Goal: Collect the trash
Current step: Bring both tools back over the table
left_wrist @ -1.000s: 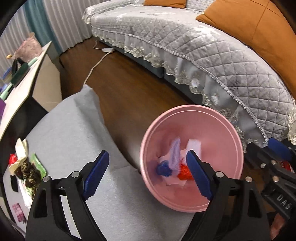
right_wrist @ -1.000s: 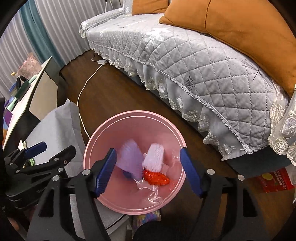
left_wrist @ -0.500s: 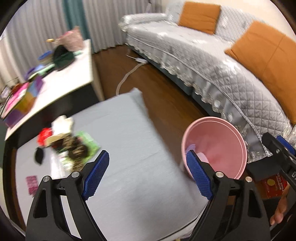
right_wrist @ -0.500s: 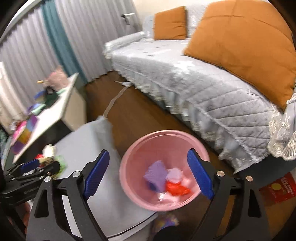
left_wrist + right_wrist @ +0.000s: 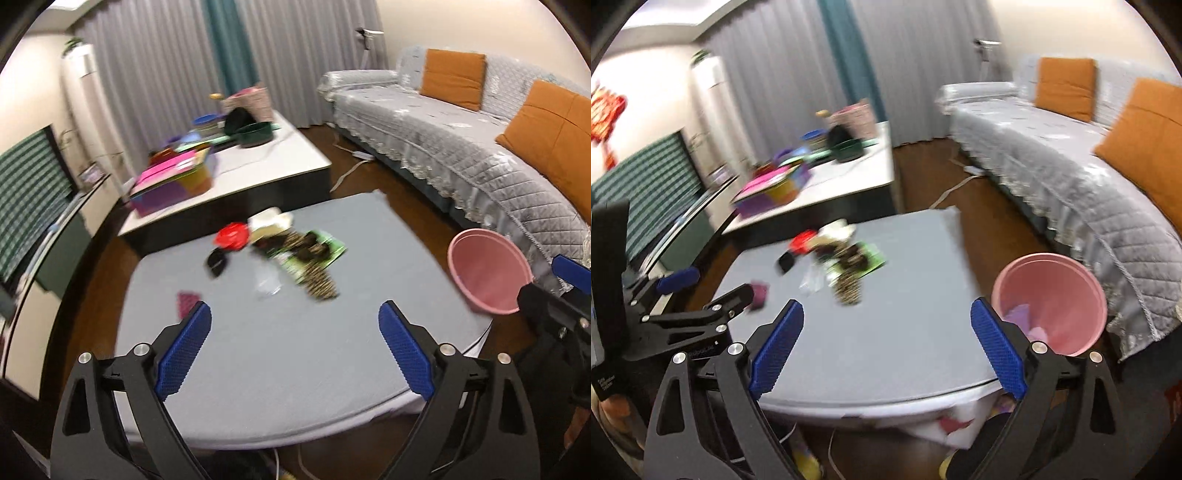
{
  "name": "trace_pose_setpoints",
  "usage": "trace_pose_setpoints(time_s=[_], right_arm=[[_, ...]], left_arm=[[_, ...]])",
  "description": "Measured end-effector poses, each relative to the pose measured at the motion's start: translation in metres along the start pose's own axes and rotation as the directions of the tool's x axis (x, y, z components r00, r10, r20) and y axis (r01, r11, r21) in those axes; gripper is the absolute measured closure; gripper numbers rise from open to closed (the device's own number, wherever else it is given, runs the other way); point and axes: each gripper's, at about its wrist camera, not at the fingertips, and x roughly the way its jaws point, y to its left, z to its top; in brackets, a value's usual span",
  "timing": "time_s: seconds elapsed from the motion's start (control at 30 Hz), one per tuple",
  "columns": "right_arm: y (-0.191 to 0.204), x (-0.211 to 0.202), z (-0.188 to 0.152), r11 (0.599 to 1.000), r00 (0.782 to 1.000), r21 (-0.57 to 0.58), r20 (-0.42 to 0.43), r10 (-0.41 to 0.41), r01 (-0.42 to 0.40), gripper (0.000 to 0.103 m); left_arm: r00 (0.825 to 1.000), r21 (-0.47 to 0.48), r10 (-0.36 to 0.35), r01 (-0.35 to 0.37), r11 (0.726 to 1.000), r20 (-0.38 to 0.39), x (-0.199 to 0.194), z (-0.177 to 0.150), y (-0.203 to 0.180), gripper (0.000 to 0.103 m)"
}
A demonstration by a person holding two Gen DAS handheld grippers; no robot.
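A pile of trash lies on the far part of the grey table (image 5: pixel 295 350): a red wrapper (image 5: pixel 232 236), a black piece (image 5: pixel 217 261), a green packet (image 5: pixel 317 251), a leopard-print wrapper (image 5: pixel 320 283), a clear plastic scrap (image 5: pixel 269 283) and a purple packet (image 5: pixel 186 301). The pile also shows blurred in the right wrist view (image 5: pixel 846 266). A pink bin (image 5: pixel 1049 301) stands right of the table with purple and pink scraps inside; it also shows in the left wrist view (image 5: pixel 487 275). My left gripper (image 5: pixel 294 349) and right gripper (image 5: pixel 886 345) are both open and empty above the table's near edge.
A grey quilted sofa (image 5: pixel 461 147) with orange cushions runs along the right. A white low table (image 5: pixel 258 166) with coloured boxes and a green bowl stands behind. A white cable (image 5: pixel 345 173) lies on the wooden floor.
Both grippers have swung up and left, away from over the pink bin, and now face the table and its trash pile. Both stay open and empty.
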Motion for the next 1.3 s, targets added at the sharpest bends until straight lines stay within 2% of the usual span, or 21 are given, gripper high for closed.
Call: trace_pose_setpoints(time_s=[0.23,0.33,0.43,0.7,1.3], right_arm=[[0.054,-0.01,-0.039,0.987,0.997,-0.15,-0.055,0.056,-0.064,0.013],[0.067,-0.01,-0.05,0.978,0.994,-0.189,-0.087,0.067,-0.083,0.013],[0.074,-0.009,-0.056,0.975,0.992,-0.203,-0.11,0.066,-0.087,0.013],[0.072,-0.01,-0.054,0.98,0.993,-0.189,-0.114,0.038,-0.059,0.013],[0.064,0.007,-0.056,0.988,0.987,-0.15,-0.158,0.025,-0.049,0.013]], left_arm=[[0.995,-0.074,0.1,-0.101,0.992,-0.028,-0.024,-0.064,0.039,0.013],[0.991,-0.094,0.13,-0.134,0.987,-0.04,-0.028,-0.084,0.044,0.013],[0.99,-0.105,0.132,-0.136,0.985,-0.047,-0.029,-0.093,0.045,0.013],[0.993,-0.102,0.116,-0.119,0.988,-0.03,-0.035,-0.096,0.044,0.013],[0.989,-0.138,0.13,-0.138,0.981,-0.067,-0.025,-0.099,0.055,0.013]])
